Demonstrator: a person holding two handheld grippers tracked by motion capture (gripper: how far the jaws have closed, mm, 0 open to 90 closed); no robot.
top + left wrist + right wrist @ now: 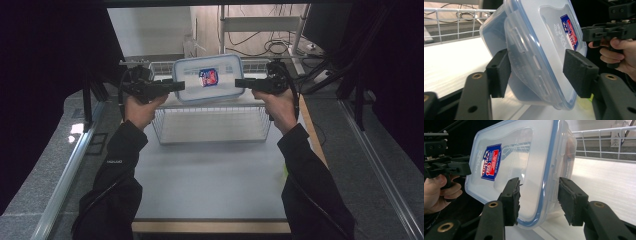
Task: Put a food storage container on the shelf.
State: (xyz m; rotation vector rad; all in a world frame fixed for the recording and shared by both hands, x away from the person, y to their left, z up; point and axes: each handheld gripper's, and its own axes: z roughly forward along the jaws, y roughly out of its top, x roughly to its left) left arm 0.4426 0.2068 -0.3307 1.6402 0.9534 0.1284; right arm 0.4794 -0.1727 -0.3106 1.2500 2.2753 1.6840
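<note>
A clear plastic container [227,75] with a blue-rimmed lid and a red and blue label is held on edge, its lid facing the person, over the far part of a white wire basket [215,125]. My left gripper [178,86] is shut on its left end; in the left gripper view the container [541,37] sits between the jaws of that gripper [539,72], one pad on the lid, one on the body. My right gripper [240,82] is shut on the right end, and in the right gripper view its pads [510,200] press the container [524,152].
The wire basket's rim [456,11] and its far rail [604,131] run behind the container. The basket stands on a white tabletop [210,175]. A metal shelf with cables [260,30] and a dark monitor [325,20] lie beyond. Metal rails [375,165] flank the table.
</note>
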